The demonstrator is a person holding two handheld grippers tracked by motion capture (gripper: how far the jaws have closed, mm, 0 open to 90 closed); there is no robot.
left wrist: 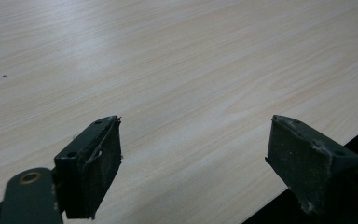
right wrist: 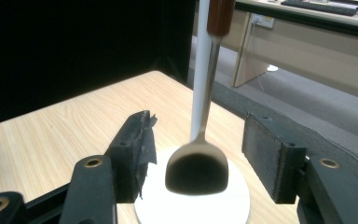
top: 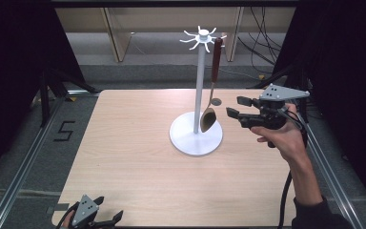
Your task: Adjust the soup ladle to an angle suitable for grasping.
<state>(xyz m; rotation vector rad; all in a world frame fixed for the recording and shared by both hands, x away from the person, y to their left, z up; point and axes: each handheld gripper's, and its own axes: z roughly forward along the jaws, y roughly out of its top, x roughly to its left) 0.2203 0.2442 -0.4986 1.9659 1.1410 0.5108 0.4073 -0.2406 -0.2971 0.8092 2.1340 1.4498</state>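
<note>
A white rack (top: 199, 71) with hooks at its top stands on a round base (top: 186, 138) near the middle of the table. A spatula with a dark red handle (top: 216, 59) hangs from one hook, its metal blade (top: 208, 119) just above the base. My right gripper (top: 232, 107) is held level just right of the blade, open, its jaws pointing left at it. In the right gripper view the blade (right wrist: 196, 171) hangs ahead of the open right gripper (right wrist: 198, 154), between the jaw lines, untouched. My left gripper (top: 110, 218) rests open at the table's front left corner, and the left gripper (left wrist: 193, 158) holds nothing.
The light wooden table (top: 138, 157) has bare room left of and in front of the rack. Its front edge (left wrist: 307, 158) runs close under the left jaws. Black curtains flank both sides; wooden furniture legs and cables lie on the floor beyond the far edge.
</note>
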